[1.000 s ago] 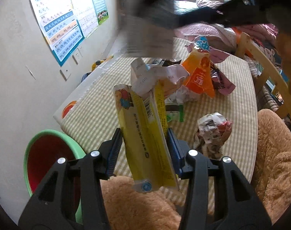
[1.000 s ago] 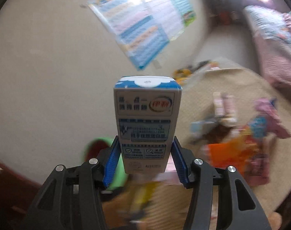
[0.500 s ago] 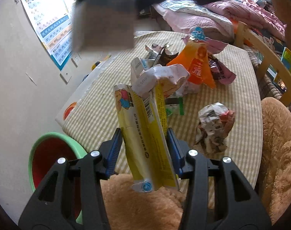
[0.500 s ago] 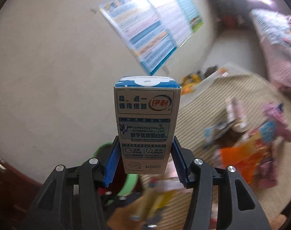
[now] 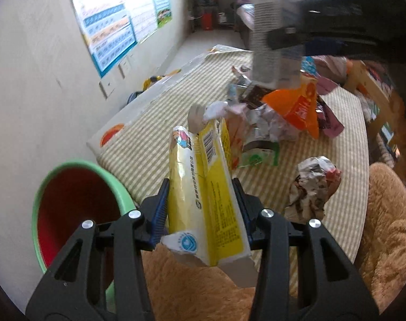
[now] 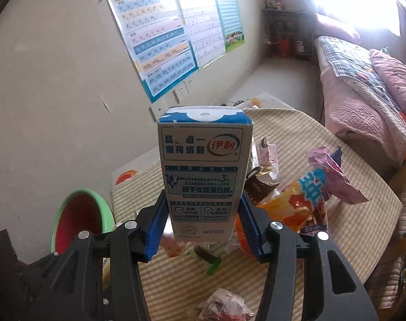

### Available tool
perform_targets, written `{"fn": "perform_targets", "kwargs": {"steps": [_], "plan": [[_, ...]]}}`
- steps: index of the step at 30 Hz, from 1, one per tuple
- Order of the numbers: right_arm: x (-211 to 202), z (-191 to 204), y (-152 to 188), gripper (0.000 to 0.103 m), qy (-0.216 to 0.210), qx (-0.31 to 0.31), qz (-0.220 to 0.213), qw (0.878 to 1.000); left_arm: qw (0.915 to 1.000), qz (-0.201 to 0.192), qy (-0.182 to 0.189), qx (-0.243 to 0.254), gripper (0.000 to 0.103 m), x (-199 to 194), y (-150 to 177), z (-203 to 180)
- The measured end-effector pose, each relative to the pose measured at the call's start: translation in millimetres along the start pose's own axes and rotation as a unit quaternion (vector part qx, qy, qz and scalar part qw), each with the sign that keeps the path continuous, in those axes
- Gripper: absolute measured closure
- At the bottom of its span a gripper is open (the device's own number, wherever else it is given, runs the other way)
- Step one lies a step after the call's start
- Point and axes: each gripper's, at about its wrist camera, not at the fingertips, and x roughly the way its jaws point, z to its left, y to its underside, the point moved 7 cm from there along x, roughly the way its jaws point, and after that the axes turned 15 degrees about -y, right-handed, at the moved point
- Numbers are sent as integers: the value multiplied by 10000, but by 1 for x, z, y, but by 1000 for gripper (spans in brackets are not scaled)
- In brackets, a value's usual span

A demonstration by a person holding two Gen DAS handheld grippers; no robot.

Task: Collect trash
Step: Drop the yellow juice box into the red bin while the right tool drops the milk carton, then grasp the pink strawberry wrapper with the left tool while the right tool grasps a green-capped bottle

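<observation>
Gripping a blue-and-white Yili milk carton (image 6: 203, 171), the right gripper (image 6: 203, 226) is holding steady; the left gripper (image 5: 201, 208), tightening slightly, is clamping a flattened yellow carton (image 5: 203, 187), now shifted toward centre frame.

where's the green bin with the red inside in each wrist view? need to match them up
Left wrist: green-rimmed round plastic bin with red interior, lower left, beside the striped table edge.
Right wrist: same bin, lower left, partly behind the gripper frame.
Shared landmark: blue-bordered wall poster, upper left in both.
</observation>
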Motion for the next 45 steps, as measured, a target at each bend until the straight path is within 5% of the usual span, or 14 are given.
{"fn": "perform_targets", "kwargs": {"steps": [5, 13, 20, 25, 27, 29, 37, 45], "plan": [[-3, 22, 1, 53, -718, 243, 11, 9971, 9996, 116, 169, -174, 60, 4, -1, 2], [6, 55, 13, 53, -792, -83, 315, 9963, 9974, 17, -66, -722, 60, -3, -4, 35], [46, 113, 43, 53, -1412, -340, 947, 9849, 9693, 591, -1000, -2166, 60, 21, 41, 147], [83, 170, 70, 52, -1876, -634, 1510, 9685, 9486, 848, -1385, -2718, 55, 28, 69, 192], [95, 187, 78, 51, -2013, -685, 1658, 9630, 9436, 876, -1488, -2825, 44, 27, 77, 201], [104, 196, 83, 36, -2103, -609, 1721, 9604, 9387, 873, -1558, -2948, 31, 27, 83, 208], [95, 168, 77, 31, -1791, -364, 1554, 9708, 9380, 911, -1410, -3032, 30, 25, 89, 204], [34, 49, 65, 30, -560, 161, 801, 9951, 9513, 819, -1085, -2765, 30, 22, 65, 168]]}}
